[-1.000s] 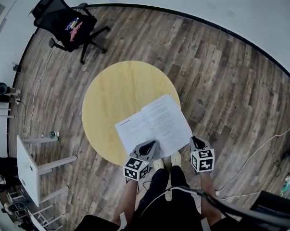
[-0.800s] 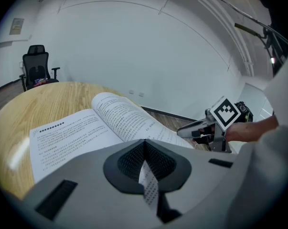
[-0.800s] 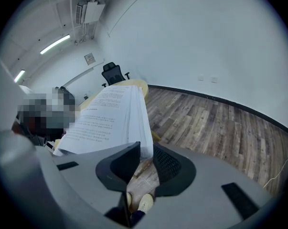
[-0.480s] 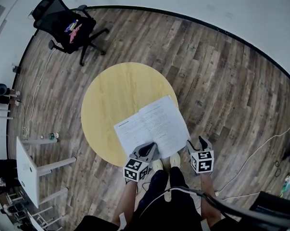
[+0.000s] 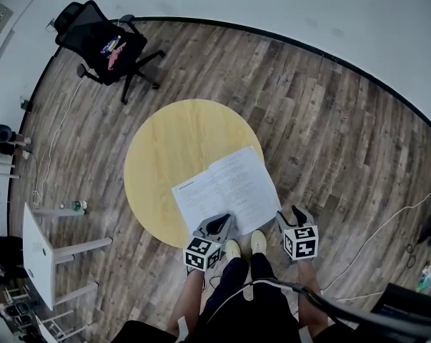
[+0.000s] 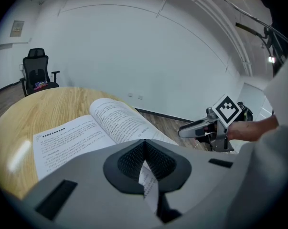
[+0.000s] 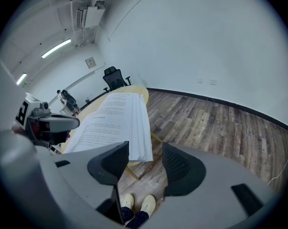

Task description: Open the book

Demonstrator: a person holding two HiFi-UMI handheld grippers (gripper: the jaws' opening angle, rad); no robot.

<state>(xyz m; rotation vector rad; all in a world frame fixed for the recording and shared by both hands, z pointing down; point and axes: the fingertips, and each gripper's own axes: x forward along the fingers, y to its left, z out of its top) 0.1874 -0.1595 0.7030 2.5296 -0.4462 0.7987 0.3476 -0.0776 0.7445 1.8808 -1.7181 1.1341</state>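
The book (image 5: 226,190) lies open on the round yellow table (image 5: 169,145), reaching over its near edge, with printed pages facing up. My left gripper (image 5: 219,224) is at the book's near edge, shut on a single page. In the left gripper view that page's edge runs between the closed jaws of my left gripper (image 6: 144,162), with the book (image 6: 86,132) spread out beyond. My right gripper (image 5: 287,215) hangs just off the book's right corner. In the right gripper view my right gripper (image 7: 146,163) stands open and empty, the book's page block (image 7: 134,123) lying just ahead.
A black office chair (image 5: 104,45) stands far back on the left. A white side table (image 5: 40,252) and a small bottle (image 5: 76,206) sit on the wood floor to the left. The person's shoes (image 5: 245,247) are under the table's near edge. A cable (image 5: 387,224) trails at right.
My right gripper's jaws were together at the book's right corner; they have come apart and now stand open just off it. My left gripper has stayed at the near edge.
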